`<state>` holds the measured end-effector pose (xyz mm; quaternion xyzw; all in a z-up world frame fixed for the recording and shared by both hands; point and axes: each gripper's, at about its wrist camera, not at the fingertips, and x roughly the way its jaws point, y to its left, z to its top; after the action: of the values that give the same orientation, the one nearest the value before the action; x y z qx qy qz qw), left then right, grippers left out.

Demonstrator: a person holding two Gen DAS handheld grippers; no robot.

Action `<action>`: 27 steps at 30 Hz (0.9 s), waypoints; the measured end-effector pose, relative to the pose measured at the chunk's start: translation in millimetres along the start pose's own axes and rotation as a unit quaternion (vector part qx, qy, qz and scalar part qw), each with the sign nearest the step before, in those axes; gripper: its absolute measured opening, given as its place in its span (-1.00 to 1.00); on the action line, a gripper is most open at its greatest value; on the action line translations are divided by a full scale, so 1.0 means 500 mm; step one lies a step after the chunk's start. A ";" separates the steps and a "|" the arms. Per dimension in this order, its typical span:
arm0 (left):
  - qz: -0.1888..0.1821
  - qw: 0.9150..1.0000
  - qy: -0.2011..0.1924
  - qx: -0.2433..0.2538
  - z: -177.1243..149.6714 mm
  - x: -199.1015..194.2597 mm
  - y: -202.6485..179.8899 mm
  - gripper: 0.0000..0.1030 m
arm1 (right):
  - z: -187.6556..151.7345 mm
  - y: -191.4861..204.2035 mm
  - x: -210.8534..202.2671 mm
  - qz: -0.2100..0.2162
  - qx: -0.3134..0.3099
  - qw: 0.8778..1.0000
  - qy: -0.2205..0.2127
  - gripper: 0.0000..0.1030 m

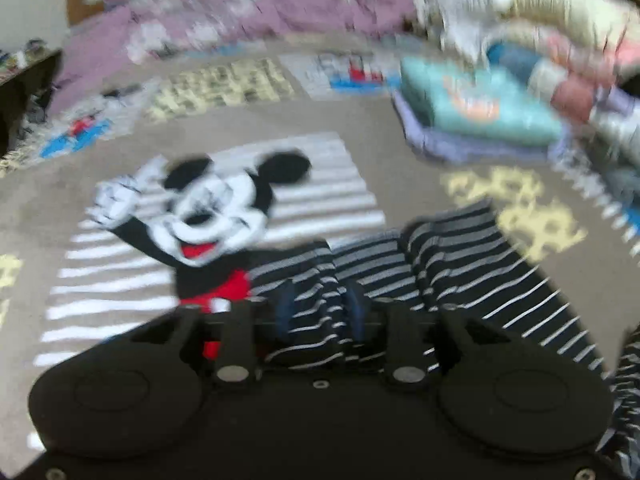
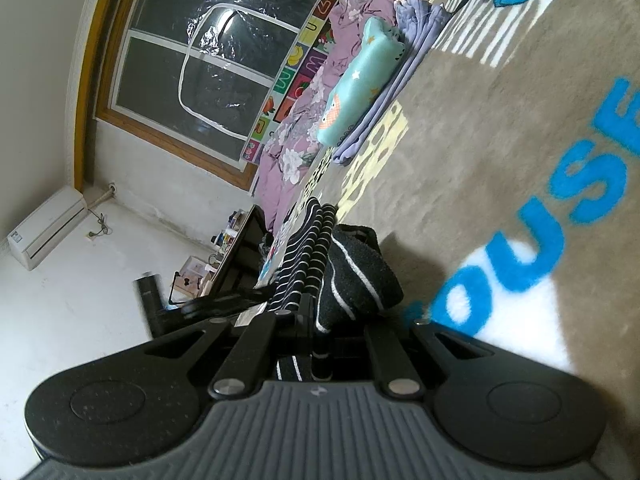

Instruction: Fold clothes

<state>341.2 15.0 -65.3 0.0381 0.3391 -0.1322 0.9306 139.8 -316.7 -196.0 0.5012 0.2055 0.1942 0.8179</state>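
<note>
Your left gripper (image 1: 320, 312) has its jaws slightly parted with a fold of the striped garment (image 1: 440, 264) bunched between them; whether they press it is lost in blur; the garment lies on the cartoon-mouse blanket (image 1: 120, 184); your right gripper (image 2: 320, 332) has jaws pinching that garment's other end
</note>
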 end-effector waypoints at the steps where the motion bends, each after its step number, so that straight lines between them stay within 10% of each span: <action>1: -0.002 1.000 -0.014 -0.005 -0.014 -0.035 0.009 -0.49 | 0.000 0.000 0.000 0.000 0.000 1.000 0.000 -0.81; 10: 0.008 0.995 0.007 0.103 -0.170 -0.073 -0.056 -0.60 | 0.000 0.001 -0.001 0.003 -0.005 1.000 -0.002 -0.81; 18: 0.032 0.996 -0.081 0.022 -0.200 -0.251 -0.066 -0.58 | -0.001 0.002 -0.003 0.005 -0.012 1.000 -0.003 -0.81; 22: 0.030 0.992 -0.101 -0.063 -0.267 -0.349 -0.044 -0.24 | 0.000 0.003 -0.002 0.004 -0.012 1.000 0.002 -0.81; 27: 0.055 0.993 -0.102 -0.023 -0.297 -0.446 -0.045 -0.24 | 0.000 0.004 -0.006 0.011 -0.009 1.000 0.002 -0.80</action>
<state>78.8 66.1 -35.8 0.0218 0.2429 -0.0758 0.9668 136.9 -317.4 -193.9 0.4959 0.2001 0.2060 0.8195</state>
